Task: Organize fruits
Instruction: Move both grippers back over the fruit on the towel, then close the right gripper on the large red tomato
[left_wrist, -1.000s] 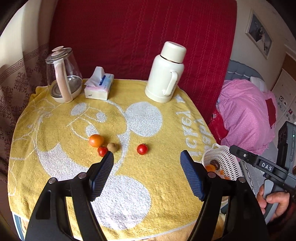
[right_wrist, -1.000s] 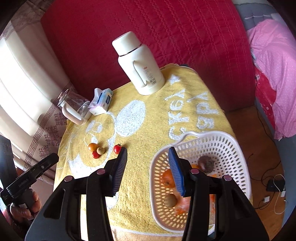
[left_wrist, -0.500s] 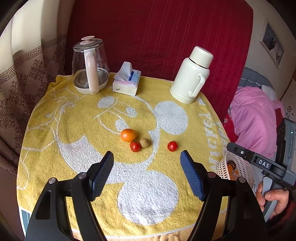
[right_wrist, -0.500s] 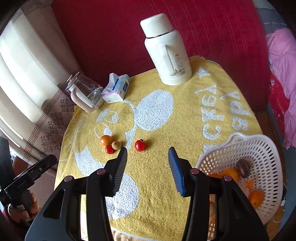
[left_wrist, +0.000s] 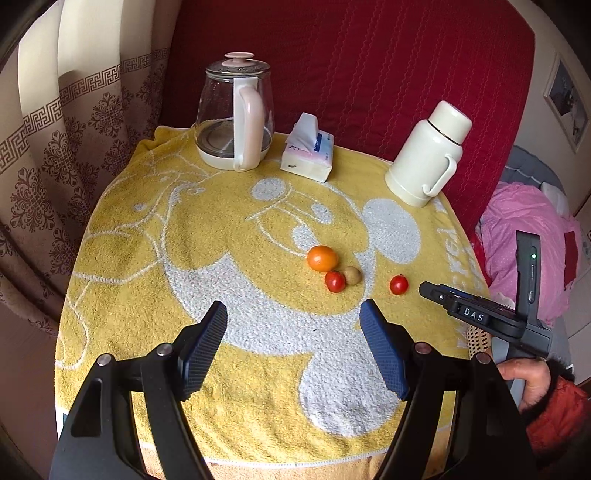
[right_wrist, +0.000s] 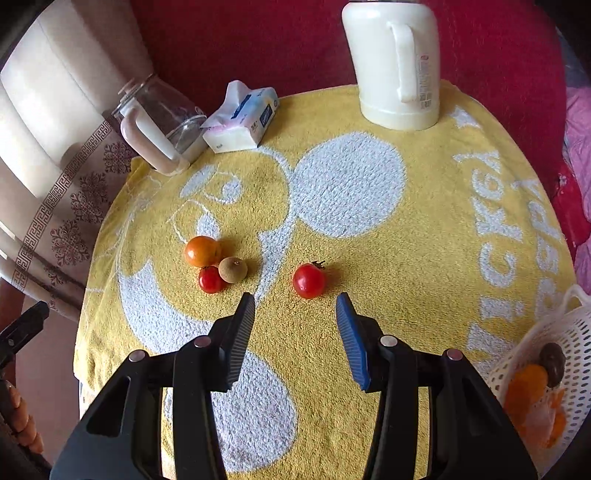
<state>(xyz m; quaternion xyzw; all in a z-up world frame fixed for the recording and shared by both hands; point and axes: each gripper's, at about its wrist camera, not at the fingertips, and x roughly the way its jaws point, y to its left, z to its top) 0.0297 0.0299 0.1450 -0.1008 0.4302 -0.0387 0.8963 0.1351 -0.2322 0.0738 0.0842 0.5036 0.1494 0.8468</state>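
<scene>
On the yellow towel lie an orange, a small red tomato and a brown longan in a cluster, with a second red tomato apart to the right. My left gripper hangs open over the towel, short of the fruit, nothing between its fingers. My right gripper is open just in front of the lone tomato, which lies beyond its tips. The cluster of orange, tomato and longan lies to its left. A white basket at the right edge holds several fruits.
At the back of the table stand a glass kettle, a tissue pack and a cream thermos. A red cover hangs behind. Curtains are on the left, pink bedding on the right. A hand holds the right gripper's handle.
Both grippers swung left across the table. The right one left the basket and came down close to the lone tomato. The left view now faces the table's left half. Neither opening changed.
</scene>
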